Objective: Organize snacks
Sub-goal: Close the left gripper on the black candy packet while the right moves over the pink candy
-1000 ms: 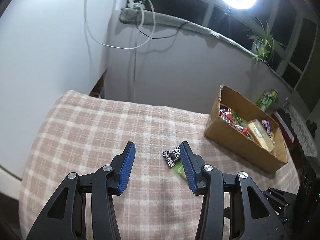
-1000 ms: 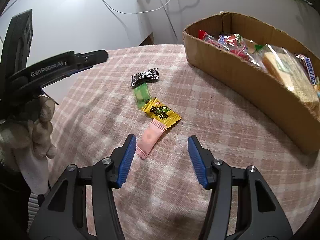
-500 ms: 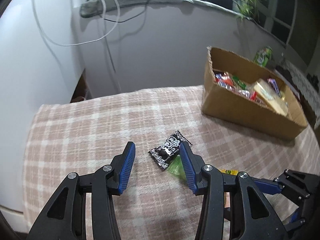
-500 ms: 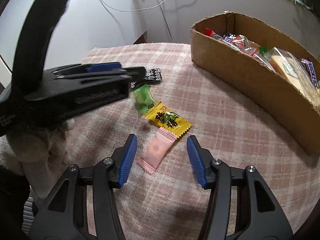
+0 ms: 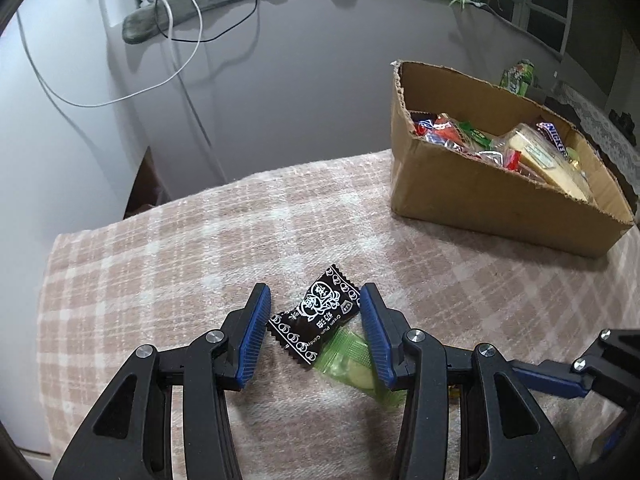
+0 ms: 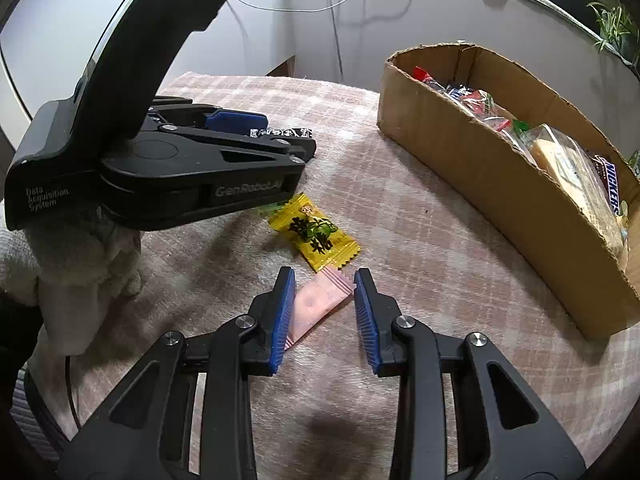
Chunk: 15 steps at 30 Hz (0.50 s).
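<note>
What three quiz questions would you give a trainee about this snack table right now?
1. True or false: the cardboard box is empty.
2. Which sweet lies between the left gripper's fingers? A black candy; B yellow candy; C pink candy.
3. Fill in: the pink candy lies between the ___ gripper's fingers.

Key: 1 false, wrapped snacks lie inside. 2 A. 3 right; the right gripper has just been closing its fingers around that candy.

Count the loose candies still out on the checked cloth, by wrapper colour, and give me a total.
Black candy: 1
Green candy: 1
Yellow candy: 1
Pink candy: 1
Total: 4
</note>
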### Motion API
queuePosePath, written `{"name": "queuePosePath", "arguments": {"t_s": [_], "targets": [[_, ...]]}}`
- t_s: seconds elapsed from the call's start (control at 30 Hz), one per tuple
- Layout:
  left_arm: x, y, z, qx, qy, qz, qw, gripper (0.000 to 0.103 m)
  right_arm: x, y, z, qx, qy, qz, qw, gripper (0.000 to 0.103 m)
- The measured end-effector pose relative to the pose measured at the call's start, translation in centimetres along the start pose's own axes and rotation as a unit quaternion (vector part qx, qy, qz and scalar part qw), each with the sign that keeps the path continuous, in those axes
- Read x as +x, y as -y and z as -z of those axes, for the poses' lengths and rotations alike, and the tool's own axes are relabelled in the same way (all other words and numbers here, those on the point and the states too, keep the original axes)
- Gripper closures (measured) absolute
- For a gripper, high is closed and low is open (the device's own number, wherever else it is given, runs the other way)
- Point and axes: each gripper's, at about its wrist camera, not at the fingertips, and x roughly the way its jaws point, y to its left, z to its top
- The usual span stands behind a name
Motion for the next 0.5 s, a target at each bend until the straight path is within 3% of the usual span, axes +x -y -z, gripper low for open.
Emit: {"name": "queuePosePath", "arguments": {"t_s": [0.2,0.5], "targets": [[0.1,-0.2,0.1,-0.008,-0.002,0.008,0.9999,0.058,-0.3,0.1,0.0,-0.002,-0.002,-0.004,1.0,0.075],[0.0,-0.8,0.5,-0.019,-0.002,0.014,0.9997,0.068,-1.1,1.0,0.8,-0.002,-0.004,-0.012,1.0,0.077]]}}
